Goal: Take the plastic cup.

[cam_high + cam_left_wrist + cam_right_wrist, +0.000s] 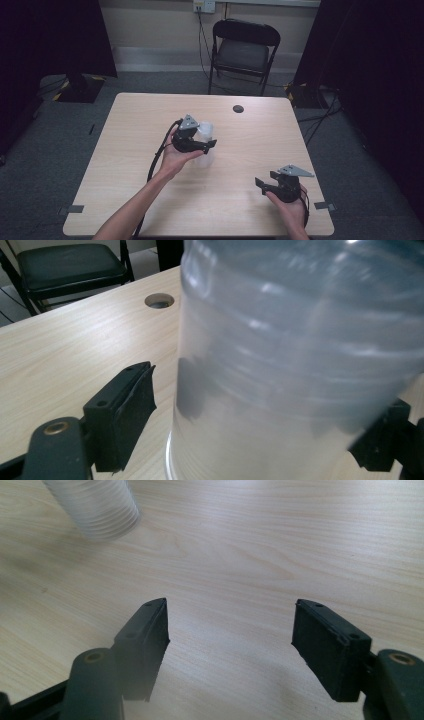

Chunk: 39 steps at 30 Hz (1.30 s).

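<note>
Left gripper (260,440) straddling a translucent plastic cup (300,370), jaws spread wide to either side of its wall, one pad clearly short of contact, the far one half hidden behind the plastic. Right gripper (230,645) parked well clear of the cup toward the near edge of the tabletop (150,200), jaws apart and holding nothing. Cup standing near the tabletop's middle, just this side of the round cable hole (238,108). Likely risks: a squeeze too hard buckling the thin ribbed wall; a squeeze too soft letting the slick, tapered surface slide out; an off-centre close tipping such a light thing. Frosted, ridged, cylindrical plastic; pale wood-grain laminate beneath; matte black rubbery pads.
</note>
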Available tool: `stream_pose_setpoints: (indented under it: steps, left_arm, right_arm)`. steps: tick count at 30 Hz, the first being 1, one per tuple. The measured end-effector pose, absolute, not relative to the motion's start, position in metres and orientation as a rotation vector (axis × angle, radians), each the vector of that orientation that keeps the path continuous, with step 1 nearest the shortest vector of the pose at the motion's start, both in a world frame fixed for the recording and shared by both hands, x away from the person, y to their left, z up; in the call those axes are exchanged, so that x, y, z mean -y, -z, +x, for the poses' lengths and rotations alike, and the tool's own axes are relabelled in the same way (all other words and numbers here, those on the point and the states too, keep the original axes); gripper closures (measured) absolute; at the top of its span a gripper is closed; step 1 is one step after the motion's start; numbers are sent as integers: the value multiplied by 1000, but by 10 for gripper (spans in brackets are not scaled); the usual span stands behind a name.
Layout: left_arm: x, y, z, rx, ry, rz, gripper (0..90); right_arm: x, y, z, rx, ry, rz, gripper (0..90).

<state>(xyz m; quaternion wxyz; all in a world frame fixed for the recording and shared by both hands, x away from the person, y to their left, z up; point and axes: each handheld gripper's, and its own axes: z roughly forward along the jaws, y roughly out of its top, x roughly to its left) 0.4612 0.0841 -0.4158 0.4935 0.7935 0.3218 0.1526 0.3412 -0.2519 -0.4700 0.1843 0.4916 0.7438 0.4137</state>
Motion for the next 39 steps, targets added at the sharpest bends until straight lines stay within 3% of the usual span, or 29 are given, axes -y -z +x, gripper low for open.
stream_pose_setpoints:
  steps: [6, 10, 39]
  left_arm:
    - [-82, 420, 464, -772, -366, 1938, 206]
    - [-81, 418, 461, -739, -376, 1942, 296]
    - [-87, 399, 455, -747, -402, 1863, 316]
  right_arm:
    - [253, 471, 341, -2098, -1165, 1388, 308]
    - [253, 471, 341, -2100, -1164, 1392, 308]
    - [253, 471, 339, -2098, -1197, 1409, 307]
